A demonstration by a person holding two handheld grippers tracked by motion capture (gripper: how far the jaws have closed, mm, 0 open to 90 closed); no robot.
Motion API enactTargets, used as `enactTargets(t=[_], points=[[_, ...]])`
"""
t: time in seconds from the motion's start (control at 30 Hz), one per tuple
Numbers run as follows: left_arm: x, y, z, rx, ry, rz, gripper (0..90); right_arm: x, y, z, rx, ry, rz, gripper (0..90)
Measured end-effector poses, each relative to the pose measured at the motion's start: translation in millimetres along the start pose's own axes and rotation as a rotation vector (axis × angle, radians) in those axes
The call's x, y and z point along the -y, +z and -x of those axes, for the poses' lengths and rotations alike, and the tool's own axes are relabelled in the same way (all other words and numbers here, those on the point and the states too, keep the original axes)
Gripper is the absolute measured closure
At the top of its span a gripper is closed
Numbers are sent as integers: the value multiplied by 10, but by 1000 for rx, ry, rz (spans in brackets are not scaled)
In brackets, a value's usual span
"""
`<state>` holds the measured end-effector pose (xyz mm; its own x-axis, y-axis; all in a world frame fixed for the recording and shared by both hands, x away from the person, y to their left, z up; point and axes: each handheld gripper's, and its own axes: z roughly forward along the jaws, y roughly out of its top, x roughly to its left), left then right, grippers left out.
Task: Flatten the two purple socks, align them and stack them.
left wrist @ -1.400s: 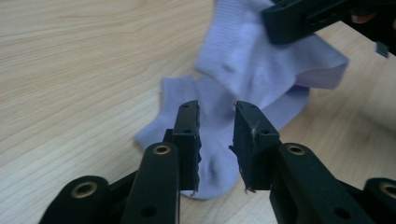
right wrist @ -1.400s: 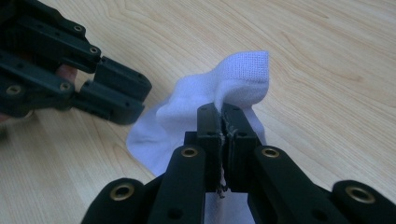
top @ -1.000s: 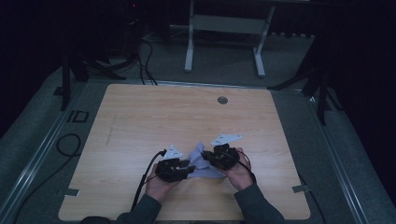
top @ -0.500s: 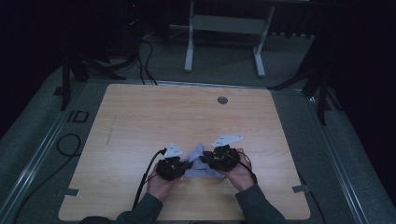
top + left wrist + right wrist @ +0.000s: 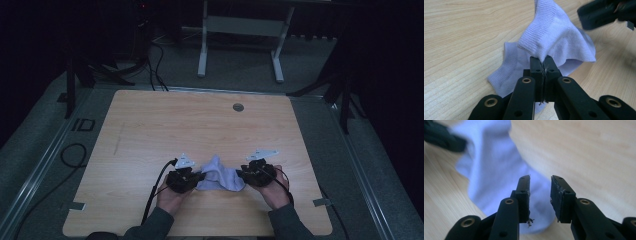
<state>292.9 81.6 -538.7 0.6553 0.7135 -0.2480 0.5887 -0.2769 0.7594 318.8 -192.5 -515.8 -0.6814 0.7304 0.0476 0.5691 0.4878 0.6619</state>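
- Near the front edge of the bench, between the two hands: a pale lilac sock, crumpled, partly lifted off the wood.
- At the left end of the sock: left hand-held gripper, jaws pressed together on a fold of knit just below the ribbed cuff; fabric pinched thin between the pads, cuff standing up above them in the left gripper view.
- At the right end: right hand-held gripper, jaws parted with a clear gap, clamped on nothing; in the right gripper view the sock lies under and beyond the left jaw, its rounded end just below the tips, bare wood beyond the right jaw.
- Long axis of the sock: roughly left to right across the bench, running from one hand-held gripper toward the other, slightly humped in the middle.
- Deciding relation, as a judgement: free end of the sock sits a little to the left of the open jaws' centre line, so a grasp there calls for a small shift toward that side before closing; otherwise likely to catch a mere edge of cloth.
- Nearer hand for that free end: the right one, plainly; the left already occupied with the cuff end.
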Motion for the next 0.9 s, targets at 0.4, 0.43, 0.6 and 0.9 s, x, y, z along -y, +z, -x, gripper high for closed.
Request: enactTargets(t=[0.4,0.43,0.6,0.9], points=[[20,-44,-69,-13,-20,0,886,133,221,105,12,35,-79,889],[22,-51,-75,-17,-19,-1,885,126,209,103,12,34,-74,891],[39,-62,-102,-25,-28,-9,885,82,124,93,6,43,-36,891],[99,-69,-136,-31,-43,-33,885,47,86,135,14,61,1,891]])
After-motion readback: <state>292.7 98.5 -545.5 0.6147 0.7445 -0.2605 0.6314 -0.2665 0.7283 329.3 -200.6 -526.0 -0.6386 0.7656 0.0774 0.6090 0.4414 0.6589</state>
